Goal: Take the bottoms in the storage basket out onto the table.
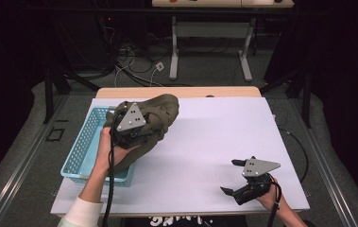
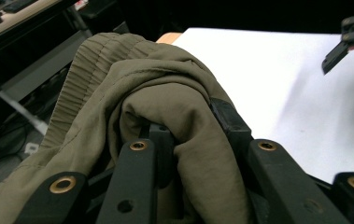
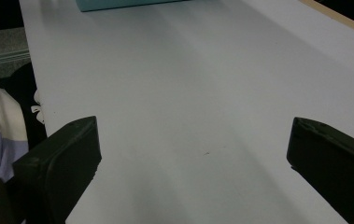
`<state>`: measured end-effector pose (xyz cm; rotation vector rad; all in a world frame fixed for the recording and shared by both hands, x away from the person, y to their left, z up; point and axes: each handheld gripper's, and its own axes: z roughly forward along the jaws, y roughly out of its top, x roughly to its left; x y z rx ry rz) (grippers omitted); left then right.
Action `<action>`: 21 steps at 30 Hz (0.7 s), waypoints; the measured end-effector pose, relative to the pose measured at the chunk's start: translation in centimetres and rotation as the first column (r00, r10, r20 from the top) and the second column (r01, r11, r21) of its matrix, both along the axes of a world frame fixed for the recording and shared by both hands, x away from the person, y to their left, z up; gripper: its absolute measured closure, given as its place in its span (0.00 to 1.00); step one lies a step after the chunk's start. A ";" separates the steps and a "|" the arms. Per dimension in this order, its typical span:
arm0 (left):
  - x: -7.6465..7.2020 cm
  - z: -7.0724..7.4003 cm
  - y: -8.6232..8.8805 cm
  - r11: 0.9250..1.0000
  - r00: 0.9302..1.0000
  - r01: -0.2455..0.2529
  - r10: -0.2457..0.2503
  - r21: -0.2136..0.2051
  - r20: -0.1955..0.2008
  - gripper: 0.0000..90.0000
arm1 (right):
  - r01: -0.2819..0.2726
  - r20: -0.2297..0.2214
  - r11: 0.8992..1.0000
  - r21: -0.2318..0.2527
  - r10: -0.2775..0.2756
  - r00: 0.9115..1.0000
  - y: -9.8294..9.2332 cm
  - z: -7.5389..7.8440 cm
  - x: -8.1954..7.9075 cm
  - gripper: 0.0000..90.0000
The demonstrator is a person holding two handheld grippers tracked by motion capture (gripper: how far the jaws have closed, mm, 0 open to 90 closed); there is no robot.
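Fingers, left gripper: clamped on a fold of the olive-green garment, which is bunched over and between them.
Fingers, right gripper: held wide apart, nothing between them, bare white table seen ahead.
Garment, place: in the high view the olive-green garment is gripped above the far end of the light-blue basket, at about 10 o'clock on the table; part of it drapes toward the basket's inner side.
Garment, long axis: judged to run from 1 o'clock down to 7 o'clock, along the basket's length.
Nearer hand: the left gripper is already on the cloth; the right gripper sits well apart at 5 o'clock.
Direction for the right fingers: the cloth lies toward 10 o'clock from them, across open table.
Turning point: a second hold would be best taken on the free far end at 1 o'clock.
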<state>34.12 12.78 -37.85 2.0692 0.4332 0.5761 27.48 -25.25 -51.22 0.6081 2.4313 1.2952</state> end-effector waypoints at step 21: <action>0.6 0.4 -3.1 0.996 0.996 0.085 -0.085 -0.007 -0.005 0.80 | 0.003 0.000 1.000 0.005 -0.003 1.000 -0.1 0.0 0.0 0.03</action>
